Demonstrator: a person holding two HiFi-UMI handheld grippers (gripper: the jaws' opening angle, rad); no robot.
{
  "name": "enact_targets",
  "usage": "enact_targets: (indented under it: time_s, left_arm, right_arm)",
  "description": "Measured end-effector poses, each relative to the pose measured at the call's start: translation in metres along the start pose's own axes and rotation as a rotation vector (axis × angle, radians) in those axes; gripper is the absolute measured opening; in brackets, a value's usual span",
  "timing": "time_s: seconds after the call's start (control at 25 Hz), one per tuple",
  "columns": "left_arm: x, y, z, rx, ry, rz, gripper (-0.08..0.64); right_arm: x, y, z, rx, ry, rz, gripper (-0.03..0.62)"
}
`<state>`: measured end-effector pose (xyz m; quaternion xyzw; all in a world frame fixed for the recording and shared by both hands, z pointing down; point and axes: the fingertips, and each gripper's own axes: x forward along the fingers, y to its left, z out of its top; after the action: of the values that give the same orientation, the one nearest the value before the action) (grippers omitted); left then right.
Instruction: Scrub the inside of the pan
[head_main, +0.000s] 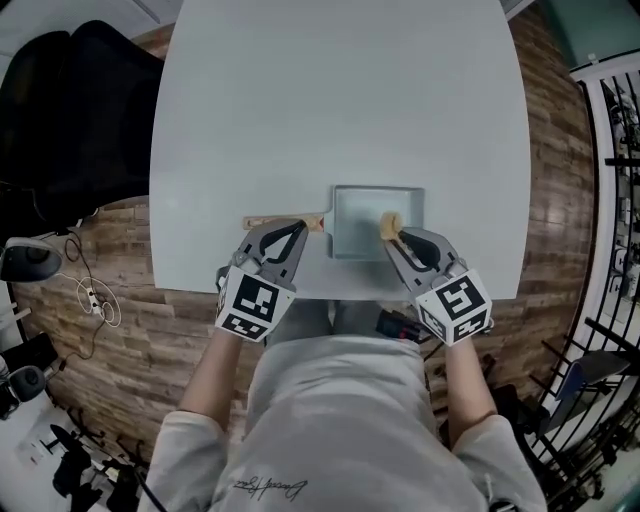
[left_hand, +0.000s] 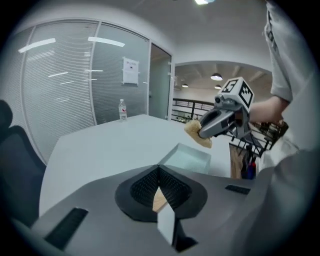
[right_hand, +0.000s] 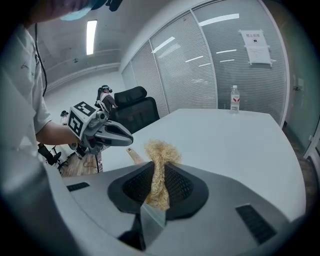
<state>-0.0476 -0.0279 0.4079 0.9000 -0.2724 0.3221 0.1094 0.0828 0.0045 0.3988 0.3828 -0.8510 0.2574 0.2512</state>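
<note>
The square grey metal pan (head_main: 360, 215) sits near the front edge of the big white table (head_main: 340, 100). The left gripper (head_main: 300, 228) pinches its wooden handle (head_main: 258, 221). The right gripper (head_main: 392, 238) pinches a tan, stringy scrubber (head_main: 390, 224) over the pan's right side. A hard push might slide the pan off the edge. I count one pan, one scrubber, two grippers.

left claw (head_main: 303, 229): clamping handle (head_main: 262, 221), apparently; right claw (head_main: 396, 236): clamping scrubber (head_main: 390, 223)
</note>
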Motion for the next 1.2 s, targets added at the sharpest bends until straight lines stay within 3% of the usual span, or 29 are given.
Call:
enact_targets:
  time_s: [0.2, 0.36, 0.56, 0.88, 1.2]
  left_arm:
    - [0.009, 0.002, -0.022, 0.308, 0.148, -0.047, 0.023]
    - [0.022, -0.006, -0.044, 0.452, 0.254, -0.167, 0.107]
    - [0.033, -0.008, -0.067, 0.527, 0.368, -0.272, 0.144]
    - [0.044, -0.005, -0.092, 0.636, 0.499, -0.341, 0.179]
    - [0.046, -0.010, -0.091, 0.655, 0.503, -0.354, 0.152]
  right_arm:
    - [0.007, 0.005, -0.010, -0.017, 0.028, 0.009, 0.077]
    - [0.012, 0.010, -0.017, -0.055, 0.063, 0.018, 0.077]
    - [0.019, 0.013, -0.023, -0.111, 0.122, 0.030, 0.077]
    - [0.045, 0.004, -0.025, -0.193, 0.195, 0.052, 0.077]
    - [0.078, -0.015, -0.041, -0.458, 0.376, 0.030, 0.077]
